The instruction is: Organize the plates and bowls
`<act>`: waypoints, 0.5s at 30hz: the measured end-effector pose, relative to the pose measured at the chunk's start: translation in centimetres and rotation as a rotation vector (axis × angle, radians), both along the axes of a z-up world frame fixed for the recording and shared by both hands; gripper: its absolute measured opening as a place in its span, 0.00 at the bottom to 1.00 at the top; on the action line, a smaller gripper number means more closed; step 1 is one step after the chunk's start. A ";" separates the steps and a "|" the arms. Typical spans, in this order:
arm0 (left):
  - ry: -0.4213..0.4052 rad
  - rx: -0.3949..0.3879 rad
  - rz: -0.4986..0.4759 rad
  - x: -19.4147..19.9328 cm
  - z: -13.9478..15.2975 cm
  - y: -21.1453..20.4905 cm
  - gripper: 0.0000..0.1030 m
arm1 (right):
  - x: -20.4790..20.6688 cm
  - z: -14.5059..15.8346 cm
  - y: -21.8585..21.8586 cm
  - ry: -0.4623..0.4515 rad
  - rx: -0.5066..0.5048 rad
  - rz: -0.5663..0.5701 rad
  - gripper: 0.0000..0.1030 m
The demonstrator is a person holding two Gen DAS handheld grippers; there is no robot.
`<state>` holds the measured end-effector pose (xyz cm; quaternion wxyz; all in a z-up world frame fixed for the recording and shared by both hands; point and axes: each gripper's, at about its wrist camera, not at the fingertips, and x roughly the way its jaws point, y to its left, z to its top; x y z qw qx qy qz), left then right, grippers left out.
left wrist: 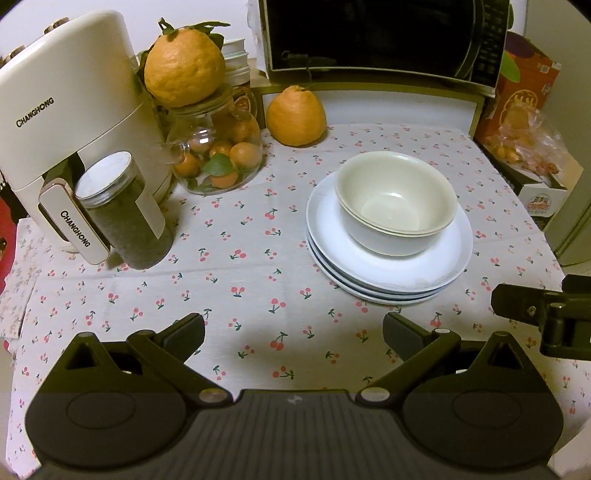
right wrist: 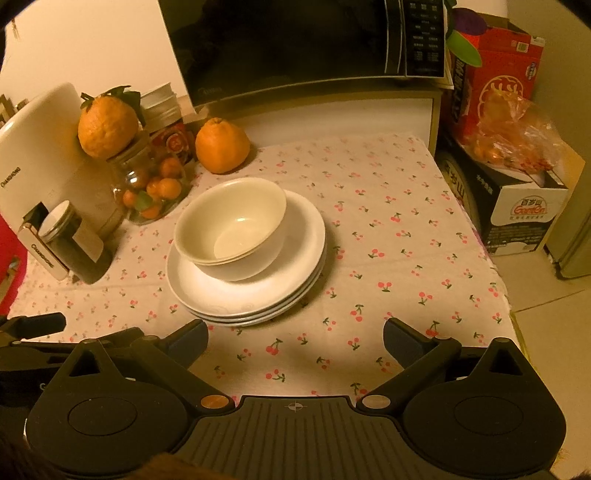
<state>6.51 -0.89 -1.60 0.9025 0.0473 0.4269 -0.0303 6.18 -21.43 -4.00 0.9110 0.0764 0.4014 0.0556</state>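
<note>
A table covered with a cherry-print cloth (left wrist: 258,258) stands below a black microwave (left wrist: 380,37). Near its middle sits a stack of white plates (left wrist: 391,266), with nested cream bowls (left wrist: 395,203) resting on top. To the left are a white appliance (left wrist: 66,110), a dark jar (left wrist: 122,210) and a glass jar of small oranges (left wrist: 221,155). The left gripper (left wrist: 293,338) and right gripper (right wrist: 295,339) both hover over the cloth, fingers spread wide, holding nothing.

Cherry-print tablecloth (left wrist: 258,236), black microwave (left wrist: 376,33) behind, white wall (right wrist: 92,44), pale tiled floor (right wrist: 535,295), warm light
</note>
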 end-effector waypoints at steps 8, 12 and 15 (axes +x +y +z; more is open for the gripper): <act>0.003 0.003 0.002 0.0 0.0 0.0 1.00 | 0.0 -0.1 0.0 0.008 -0.004 -0.004 0.99; 0.001 0.005 0.005 0.0 0.0 0.0 1.00 | 0.0 -0.2 0.1 0.014 -0.006 -0.004 0.99; 0.000 0.007 0.005 0.0 0.0 0.0 1.00 | 0.0 -0.2 0.1 0.014 -0.007 -0.004 0.99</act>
